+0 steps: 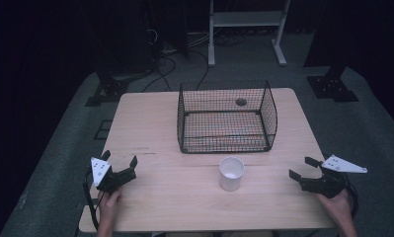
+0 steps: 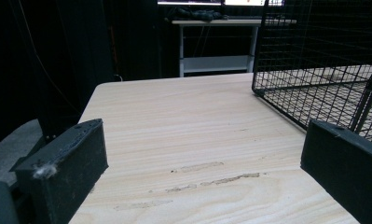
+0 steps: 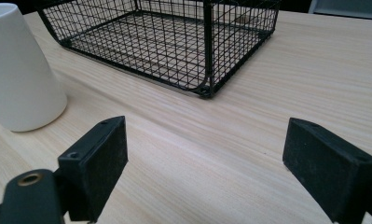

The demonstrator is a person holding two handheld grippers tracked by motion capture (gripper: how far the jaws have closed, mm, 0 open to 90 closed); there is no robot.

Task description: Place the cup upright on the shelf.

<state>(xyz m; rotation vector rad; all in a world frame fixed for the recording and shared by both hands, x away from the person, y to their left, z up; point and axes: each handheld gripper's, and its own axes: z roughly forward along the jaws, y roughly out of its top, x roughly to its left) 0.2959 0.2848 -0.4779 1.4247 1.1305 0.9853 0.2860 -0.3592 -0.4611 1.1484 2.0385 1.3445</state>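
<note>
White cup point(image 1: 231, 173) upright on wooden bench point(image 1: 150, 123), between both grippers, nearer right one, touching neither. Black wire basket point(image 1: 226, 117) beyond cup, ahead of both sets of jaws. Left gripper point(image 1: 120, 163) jaws spread, nothing held. Right gripper point(image 1: 303, 169) jaws spread, nothing held.

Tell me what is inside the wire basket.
The basket appears to hold nothing: through its mesh only the wooden table and a dark round hole in the tabletop show. The mesh hides no part of its floor.
</note>
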